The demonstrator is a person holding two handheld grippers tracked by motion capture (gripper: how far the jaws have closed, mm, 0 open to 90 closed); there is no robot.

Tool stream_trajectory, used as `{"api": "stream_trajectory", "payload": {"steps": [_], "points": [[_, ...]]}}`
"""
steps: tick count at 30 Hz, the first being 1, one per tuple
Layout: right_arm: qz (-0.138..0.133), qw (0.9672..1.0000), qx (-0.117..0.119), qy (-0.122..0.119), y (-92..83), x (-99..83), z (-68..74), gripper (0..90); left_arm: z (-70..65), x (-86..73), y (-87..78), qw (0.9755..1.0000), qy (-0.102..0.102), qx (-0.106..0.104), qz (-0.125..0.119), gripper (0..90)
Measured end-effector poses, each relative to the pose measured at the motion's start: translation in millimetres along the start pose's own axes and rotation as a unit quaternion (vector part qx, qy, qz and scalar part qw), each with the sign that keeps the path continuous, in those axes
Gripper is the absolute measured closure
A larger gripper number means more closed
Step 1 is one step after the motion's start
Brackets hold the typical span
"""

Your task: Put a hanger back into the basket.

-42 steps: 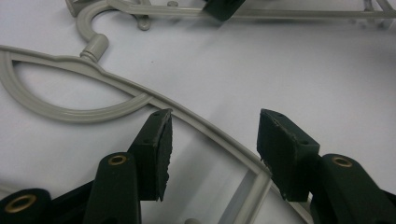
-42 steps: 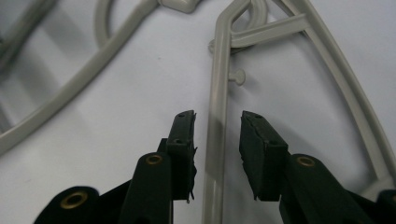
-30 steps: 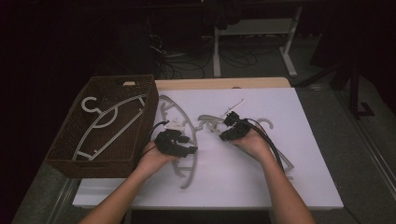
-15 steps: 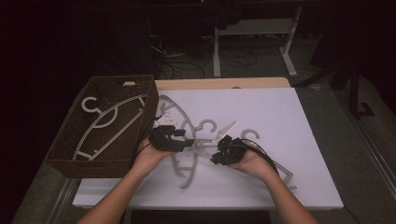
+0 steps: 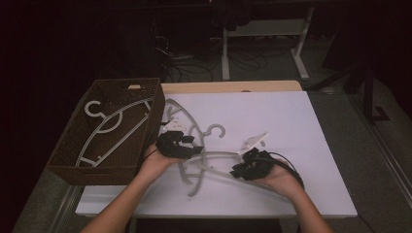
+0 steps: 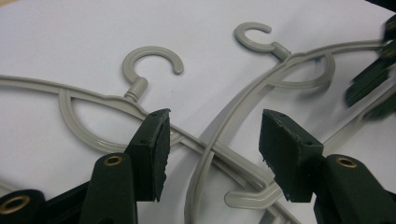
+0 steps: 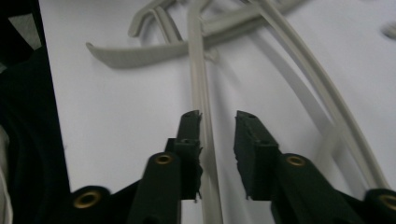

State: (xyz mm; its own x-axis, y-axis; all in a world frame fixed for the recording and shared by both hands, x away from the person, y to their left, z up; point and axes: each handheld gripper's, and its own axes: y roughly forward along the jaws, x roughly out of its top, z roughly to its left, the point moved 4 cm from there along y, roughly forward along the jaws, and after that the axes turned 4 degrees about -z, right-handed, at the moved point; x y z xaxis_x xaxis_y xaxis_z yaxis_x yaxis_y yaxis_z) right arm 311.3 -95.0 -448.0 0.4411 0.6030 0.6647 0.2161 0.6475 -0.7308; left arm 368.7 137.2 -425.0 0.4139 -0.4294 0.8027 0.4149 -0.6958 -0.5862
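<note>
High view: two grey hangers (image 5: 204, 160) are seen crossed on the white table (image 5: 301, 126), one white hanger (image 5: 114, 127) in the wicker basket (image 5: 68, 150). Left tongs (image 5: 187, 145) and right tongs (image 5: 241, 170) are placed over the pile.

Left gripper view: tongs (image 6: 212, 154) are held open above both hangers' crossing; two hooks counted.

Right gripper view: tongs (image 7: 217, 154) have just been opening, one hanger bar (image 7: 201, 107) between, apparently ungripped.

We see pale grey plastic hangers (image 5: 204, 155) lying on a plain white tabletop (image 5: 291, 121). Beside them sits a dark brown woven wicker basket (image 5: 73, 160) with a white plastic hanger (image 5: 114, 128) inside. Both of our two-jaw grippers (image 5: 179, 144) (image 5: 252, 167) are black, with brass-coloured rivets.
</note>
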Motion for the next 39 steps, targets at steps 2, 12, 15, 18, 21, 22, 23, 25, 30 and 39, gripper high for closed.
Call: {"api": "stream_trajectory", "payload": {"steps": [2, 12, 15, 18, 21, 22, 23, 25, 30, 39], "points": [[-0.004, 0.9999, -0.011, 0.013, -14.2, -12.3, -1.6, 80.0, -1.1, -0.4, 1.5, 1.0, 0.002, -0.001, 0.003, 43.4], [0.003, 0.9977, -0.035, 0.058, -54.7, -71.3, -0.3, 88.7, -2.8, -1.0, 6.8, 0.9999, 0.003, -0.005, 0.012, 43.0], [0.005, 0.9973, -0.036, 0.064, -60.4, -81.1, 0.9, 88.8, -4.9, -0.7, 9.8, 0.9998, 0.008, -0.009, 0.016, 42.8], [0.01, 0.9968, -0.04, 0.069, -62.6, -87.3, 0.9, 88.9, -6.0, 0.4, 11.2, 0.9998, 0.01, -0.011, 0.017, 42.8], [0.024, 0.9965, -0.04, 0.07, -59.7, -91.9, -0.7, 88.9, -8.9, 5.3, 16.3, 0.9994, 0.019, -0.019, 0.023, 42.4], [0.024, 0.9965, -0.04, 0.07, -59.7, -91.9, -0.7, 88.9, -8.9, 5.3, 16.3, 0.9994, 0.019, -0.019, 0.023, 42.2], [0.035, 0.996, -0.041, 0.071, -55.4, -93.8, -2.2, 88.9, -10.0, 7.2, 19.0, 0.999, 0.023, -0.025, 0.029, 42.1], [0.036, 0.9959, -0.039, 0.073, -54.2, -94.2, -3.3, 88.9, -11.6, 9.4, 25.1, 0.998, 0.035, -0.033, 0.04, 42.1], [0.042, 0.9955, -0.039, 0.075, -52.5, -95.8, -3.9, 89.0, -15.2, 14.4, 49.9, 0.9926, 0.07, -0.063, 0.077, 42.1], [0.037, 0.9957, -0.033, 0.079, -52.2, -96.5, -5.2, 89.0, -30.6, 26.8, 97.0, 0.9731, 0.155, -0.084, 0.149, 46.9]]}}
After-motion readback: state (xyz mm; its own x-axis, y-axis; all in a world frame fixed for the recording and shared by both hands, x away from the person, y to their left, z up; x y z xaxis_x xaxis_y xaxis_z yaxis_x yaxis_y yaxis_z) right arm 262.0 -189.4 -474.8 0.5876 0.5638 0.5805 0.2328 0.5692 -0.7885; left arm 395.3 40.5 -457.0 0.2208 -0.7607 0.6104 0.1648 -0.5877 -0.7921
